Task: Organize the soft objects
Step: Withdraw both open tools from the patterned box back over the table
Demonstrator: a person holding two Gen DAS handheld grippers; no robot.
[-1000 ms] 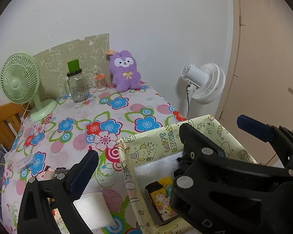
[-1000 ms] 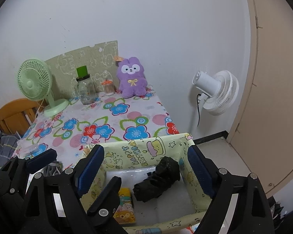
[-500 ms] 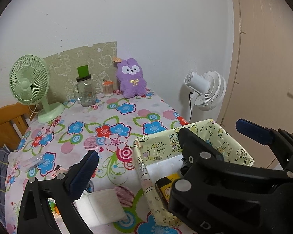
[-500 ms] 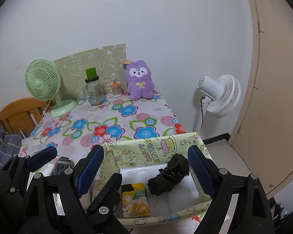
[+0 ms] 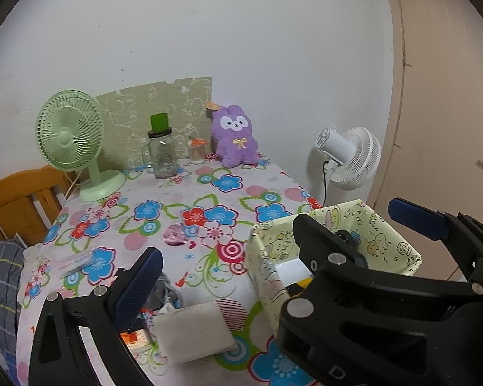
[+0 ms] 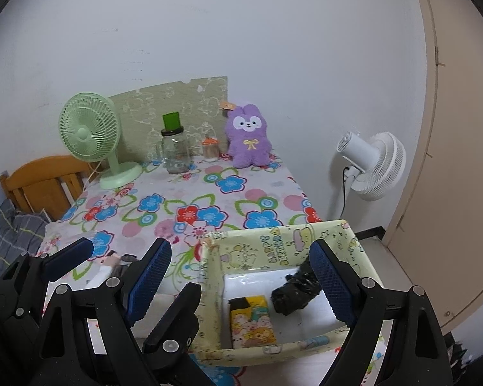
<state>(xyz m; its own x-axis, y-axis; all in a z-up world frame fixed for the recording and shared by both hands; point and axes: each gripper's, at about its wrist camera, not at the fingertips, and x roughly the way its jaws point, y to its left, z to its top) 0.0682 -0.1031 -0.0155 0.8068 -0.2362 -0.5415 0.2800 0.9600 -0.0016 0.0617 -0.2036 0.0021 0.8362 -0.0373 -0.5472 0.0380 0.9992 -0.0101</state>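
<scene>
I've drawn both back from the yellow fabric box [image 6: 283, 251], my right hand-held gripper [image 6: 241, 280] gaping empty above it and its black bundle [image 6: 294, 292], my left hand-held gripper [image 5: 273, 241] gaping too, white pad [image 5: 193, 329] below it.

Home bedroom, floral-clothed table [image 5: 183, 212], plush bunny [image 5: 235, 140]

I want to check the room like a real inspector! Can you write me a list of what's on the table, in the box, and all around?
Surface: flowered tablecloth covers the table.
Job's things: yellow fabric box at the near edge holds a black bundle and a cartoon packet; purple bunny plush sits against the wall; white folded cloth lies beside the box.
Clutter: green fan, glass jar.
Grippers: left gripper and right gripper open, holding nothing.
Cables: black cord hangs under the white fan.
Surroundings: wooden chair, beige door.
</scene>
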